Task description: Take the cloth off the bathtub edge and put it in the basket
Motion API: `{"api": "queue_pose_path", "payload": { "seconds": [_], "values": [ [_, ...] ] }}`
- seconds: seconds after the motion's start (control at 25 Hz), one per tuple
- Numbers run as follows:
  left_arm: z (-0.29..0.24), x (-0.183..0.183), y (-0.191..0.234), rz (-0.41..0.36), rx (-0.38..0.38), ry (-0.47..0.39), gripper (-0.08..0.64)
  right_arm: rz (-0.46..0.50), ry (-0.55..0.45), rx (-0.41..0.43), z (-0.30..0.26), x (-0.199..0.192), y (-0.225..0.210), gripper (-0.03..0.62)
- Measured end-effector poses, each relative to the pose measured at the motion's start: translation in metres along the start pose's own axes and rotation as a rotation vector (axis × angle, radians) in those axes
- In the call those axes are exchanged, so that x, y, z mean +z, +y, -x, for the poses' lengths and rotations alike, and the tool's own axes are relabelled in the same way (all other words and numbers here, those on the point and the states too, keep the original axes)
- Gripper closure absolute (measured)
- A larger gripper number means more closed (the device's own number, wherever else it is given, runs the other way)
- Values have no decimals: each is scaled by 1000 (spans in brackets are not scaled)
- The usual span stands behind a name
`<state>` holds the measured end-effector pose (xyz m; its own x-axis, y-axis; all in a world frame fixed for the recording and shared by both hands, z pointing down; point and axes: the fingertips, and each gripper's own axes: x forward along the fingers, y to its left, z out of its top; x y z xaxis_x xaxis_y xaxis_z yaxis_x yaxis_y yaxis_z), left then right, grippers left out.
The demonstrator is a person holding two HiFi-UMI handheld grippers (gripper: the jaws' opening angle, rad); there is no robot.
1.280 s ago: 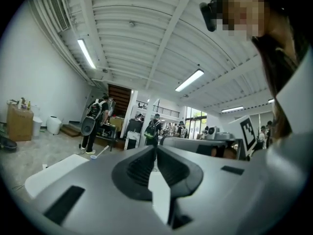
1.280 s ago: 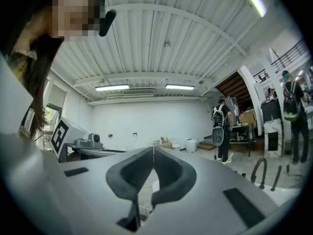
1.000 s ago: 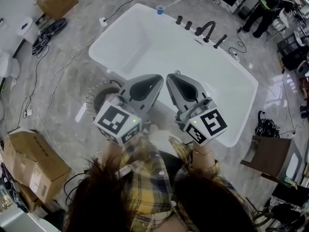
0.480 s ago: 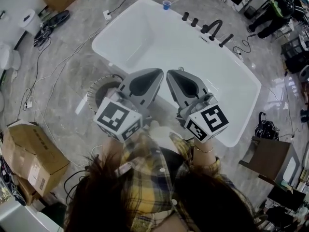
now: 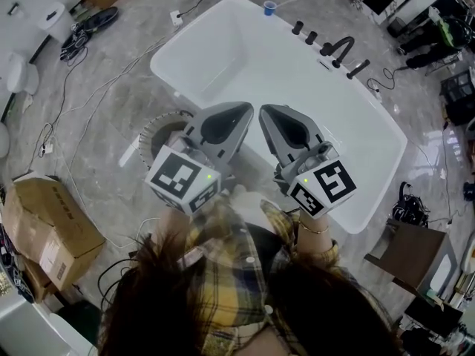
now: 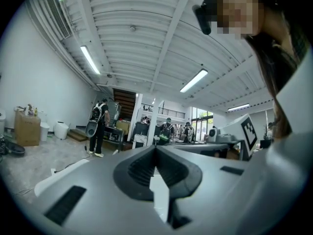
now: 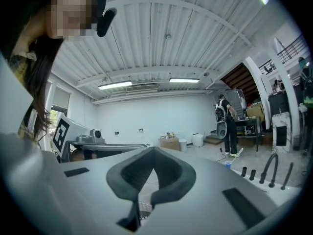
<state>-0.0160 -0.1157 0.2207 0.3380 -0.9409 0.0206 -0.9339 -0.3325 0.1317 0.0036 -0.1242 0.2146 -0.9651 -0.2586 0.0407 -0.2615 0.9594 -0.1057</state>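
Observation:
The white bathtub point(image 5: 223, 43) fills the middle of the head view. I see no cloth on the rim that shows; my grippers cover part of the near edge. A round wire basket point(image 5: 154, 130) stands on the floor left of the tub, half hidden behind my left gripper point(image 5: 247, 109). That gripper is raised close under the camera, shut and holding nothing. My right gripper point(image 5: 264, 112) is beside it, tips almost meeting, also shut and holding nothing. Both gripper views point level across the room, with the left gripper point(image 6: 156, 149) and the right gripper point(image 7: 154, 151) closed at their tips.
Black tap fittings point(image 5: 341, 49) and a blue cup point(image 5: 269, 7) sit on the tub's far rim. Cables point(image 5: 89, 95) run over the grey floor. A cardboard box point(image 5: 48, 228) lies at the left, a dark chair point(image 5: 415, 247) at the right. People point(image 6: 98, 126) stand in the room.
The tub and floor have slid slightly right and down in the head view. Both grippers stay raised side by side, shut.

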Motion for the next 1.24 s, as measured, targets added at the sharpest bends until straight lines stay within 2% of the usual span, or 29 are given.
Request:
{"api": "queue_pose_path", "payload": {
  "seconds": [0.48,0.8,1.24],
  "values": [
    [-7,-1,13,4,20,-2,543,18,33,14,-10,-3,-7,577],
    [-10,8,20,21,44,-52,541,23,29,22,-12,0,-10,577],
    [-21,13,21,-90,-22,12,541,31,-18,-9,-7,11,-24,577]
  ]
}}
